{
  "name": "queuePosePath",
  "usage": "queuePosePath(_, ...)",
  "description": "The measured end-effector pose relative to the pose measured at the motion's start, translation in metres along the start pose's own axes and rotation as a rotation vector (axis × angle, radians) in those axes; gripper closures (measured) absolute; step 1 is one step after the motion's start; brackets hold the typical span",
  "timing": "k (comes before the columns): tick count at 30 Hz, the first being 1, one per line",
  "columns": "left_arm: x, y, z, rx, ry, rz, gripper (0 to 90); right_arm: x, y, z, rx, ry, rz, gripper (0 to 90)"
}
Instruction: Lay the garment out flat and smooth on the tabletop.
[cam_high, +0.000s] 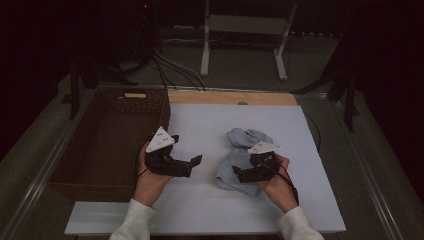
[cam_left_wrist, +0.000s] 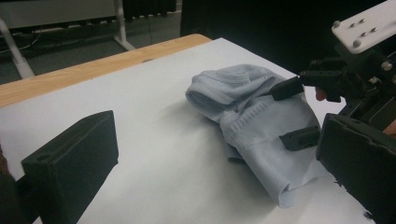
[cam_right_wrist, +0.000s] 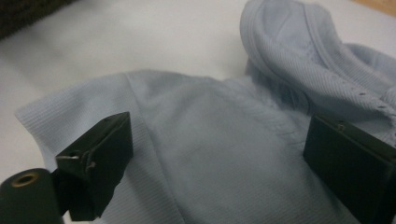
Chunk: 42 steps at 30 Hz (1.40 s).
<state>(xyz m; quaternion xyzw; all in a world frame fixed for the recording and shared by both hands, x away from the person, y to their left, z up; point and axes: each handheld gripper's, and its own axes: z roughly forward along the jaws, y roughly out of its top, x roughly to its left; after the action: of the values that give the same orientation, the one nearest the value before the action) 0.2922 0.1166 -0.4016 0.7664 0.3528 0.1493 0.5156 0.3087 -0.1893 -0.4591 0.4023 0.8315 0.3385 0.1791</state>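
a pale blue garment (cam_high: 243, 159) lies crumpled on the white bench (cam_high: 200, 200), right of centre in the high view, with its folded collar end toward the upper part of the frame and a flat sleeve or hem toward the lower part. the right gripper (cam_high: 239, 173) sits over the garment's lower right side; in the right gripper view its two black fingers (cam_right_wrist: 100, 158) stand wide apart above the ribbed cloth, with fabric lying between them but not pinched. the left gripper (cam_high: 196, 161) rests on bare bench at centre left of the high view, well apart from the garment, its fingers spread wide with nothing held. a dark wicker basket (cam_high: 107, 145) stands at the left edge of the bench.
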Motion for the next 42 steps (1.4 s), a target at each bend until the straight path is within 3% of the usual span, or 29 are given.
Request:
queuePosePath(4, 0.0, 0.0, 0.0, 0.0, 0.0, 0.001, 0.0, -0.002, -0.003, 0.0, 0.019, -0.014, -0.007, 15.5)
queuePosePath(9, 0.0, 0.0, 0.0, -0.001, -0.001, 0.0, 0.0, -0.003, -0.009, -0.001, 0.054, -0.042, -0.025, 39.4)
queuePosePath(19, 0.0, 0.0, 0.0, 0.0, 0.0, 0.001, 0.0, -0.01, -0.013, -0.001, 0.094, -0.039, -0.023, 79.3)
queuePosePath(27, 0.0, 0.0, 0.0, -0.001, 0.0, 0.001, 0.0, -0.018, -0.01, -0.019, 0.022, -0.02, 0.042, 88.5)
queuePosePath(42, 0.0, 0.0, 0.0, -0.001, 0.0, 0.001, 0.0, -0.037, -0.013, -0.05, -0.059, -0.063, 0.11, 88.8)
